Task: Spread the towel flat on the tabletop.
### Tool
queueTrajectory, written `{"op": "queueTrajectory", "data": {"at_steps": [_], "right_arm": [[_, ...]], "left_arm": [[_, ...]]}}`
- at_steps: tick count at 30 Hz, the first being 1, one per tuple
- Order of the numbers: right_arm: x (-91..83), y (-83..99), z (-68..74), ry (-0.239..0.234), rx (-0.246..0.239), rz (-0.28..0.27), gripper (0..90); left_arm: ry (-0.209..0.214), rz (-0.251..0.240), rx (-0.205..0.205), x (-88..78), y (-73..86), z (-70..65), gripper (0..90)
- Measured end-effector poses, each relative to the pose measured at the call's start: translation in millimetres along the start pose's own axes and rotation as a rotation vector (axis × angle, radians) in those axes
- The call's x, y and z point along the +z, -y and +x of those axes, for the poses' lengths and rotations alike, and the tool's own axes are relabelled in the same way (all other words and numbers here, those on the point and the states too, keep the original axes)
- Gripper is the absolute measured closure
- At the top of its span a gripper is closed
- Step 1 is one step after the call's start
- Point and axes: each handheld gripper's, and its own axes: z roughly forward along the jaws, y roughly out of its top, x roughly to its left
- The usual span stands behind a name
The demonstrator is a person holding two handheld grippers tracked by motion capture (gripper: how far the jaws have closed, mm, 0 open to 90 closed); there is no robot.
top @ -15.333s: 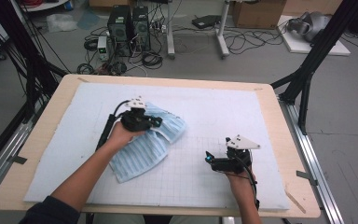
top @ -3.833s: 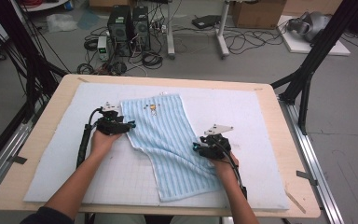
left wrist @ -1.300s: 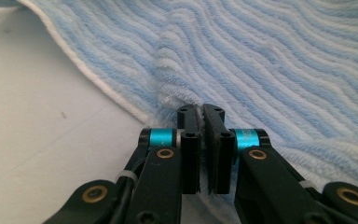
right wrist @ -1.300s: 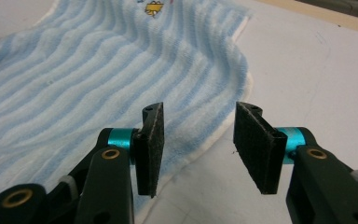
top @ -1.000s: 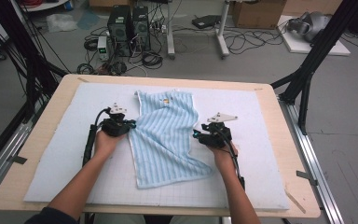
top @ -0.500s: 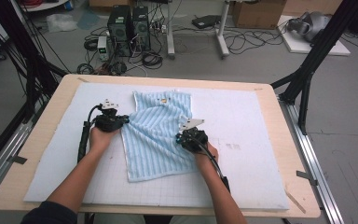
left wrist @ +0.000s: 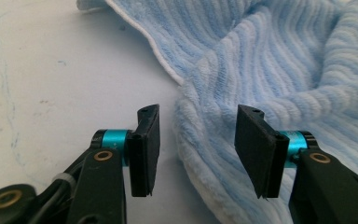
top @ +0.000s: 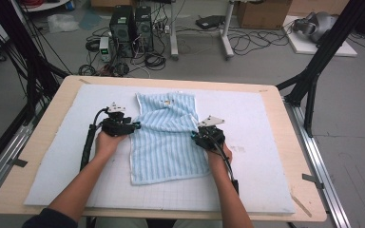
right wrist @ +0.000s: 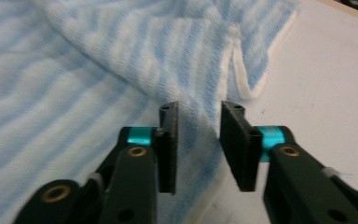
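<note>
High view: a blue striped towel (top: 167, 137) lies rumpled on the white mat (top: 266, 156), the left gripper (top: 134, 126) at one edge, the right gripper (top: 193, 136) at the other.
Left gripper view: jaws have just been opening and stand apart, the towel's thick edge lying loose between them.
Right gripper view: jaws have just been opening, a towel fold beyond their gap, unpinched.
Since half a second ago: the right hand has shifted outward, and the towel lies wider.

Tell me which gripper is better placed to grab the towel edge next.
Probably the left gripper: its jaws have just opened and the towel hem lies between them. The right gripper is narrower, over flat cloth.
</note>
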Motion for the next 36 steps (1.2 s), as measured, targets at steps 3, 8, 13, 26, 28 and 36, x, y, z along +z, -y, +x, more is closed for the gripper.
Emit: {"op": "queueTrajectory", "data": {"at_steps": [3,8,13,26,28,36], "right_arm": [[-7.3,2.8,0.9,-0.022,0.008,-0.013,58.6],[-24.7,12.0,4.6,-0.036,0.025,-0.029,52.9],[-45.1,27.5,12.3,-0.047,0.035,-0.038,51.5],[-76.2,57.6,32.3,-0.080,0.069,-0.044,49.8],[-75.0,58.9,37.0,-0.089,0.052,-0.028,50.0],[-70.3,58.0,49.4,-0.145,-0.004,0.036,68.6]], "left_arm": [[0.010,-0.026,-0.005,-12.3,4.4,-1.5,46.6],[0.056,-0.027,0.005,-31.4,15.0,-11.8,46.3],[0.109,-0.022,0.025,-46.1,31.7,-33.5,46.8],[0.122,0.081,0.162,-58.3,59.9,-75.6,44.6],[0.099,0.078,0.211,-60.0,61.0,-79.0,59.8],[0.163,0.090,0.210,-78.5,68.5,-70.4,85.1]]}}
